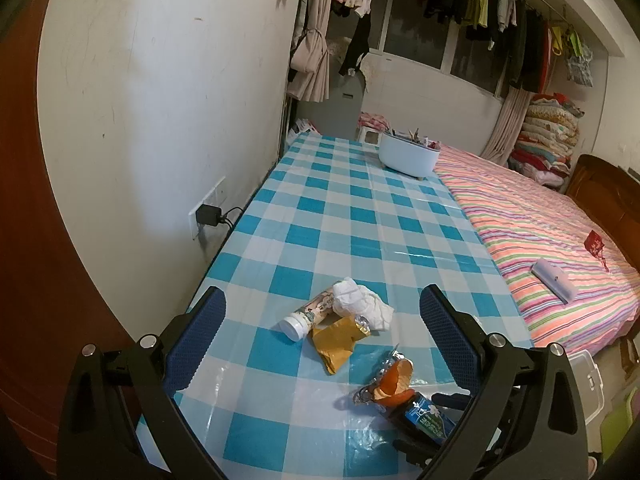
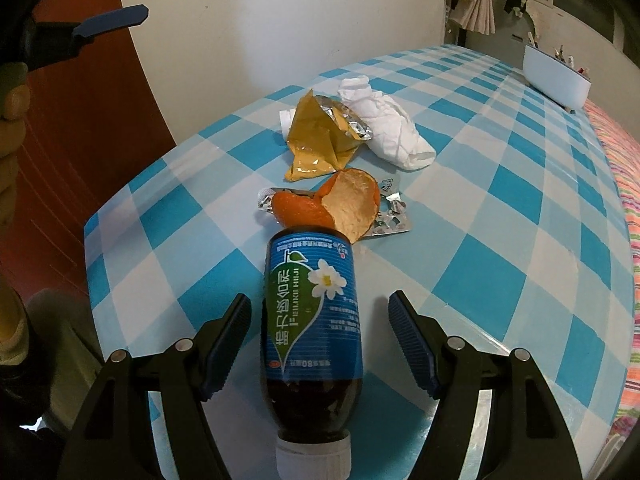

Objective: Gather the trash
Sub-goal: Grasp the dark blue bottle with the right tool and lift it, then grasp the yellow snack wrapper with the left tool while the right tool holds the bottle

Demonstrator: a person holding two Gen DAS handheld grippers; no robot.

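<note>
Right gripper (image 2: 318,344) points down at the blue-and-white checked plastic tablecloth (image 2: 500,216) — jaws part-way apart, straddling a dark brown glass bottle with a blue label and white cap (image 2: 310,320). The bottle lies on its side, cap toward the camera, base toward the trash pile. The left blue pad sits just beside the bottle wall, and whether it touches cannot be told; the right pad stands clear with a visible gap, so no grip.

Touching the bottle's base is a curled orange peel (image 2: 340,208), which rests on a crumpled silver foil blister pack (image 2: 390,216). Farther back lie a torn mustard-yellow foil wrapper (image 2: 320,140) and, just beside it, a crumpled white tissue (image 2: 384,124).

Left gripper (image 1: 322,320) hangs above the same table — jaws wide, nothing between the pads. In its view a small white-capped printed bottle (image 1: 310,314) lies on its side against the tissue and wrapper.

At the far end of the table stands a white oval tub (image 1: 408,156) with small items in it. A pink striped bedspread (image 1: 540,240) lies beside the table's right edge.
</note>
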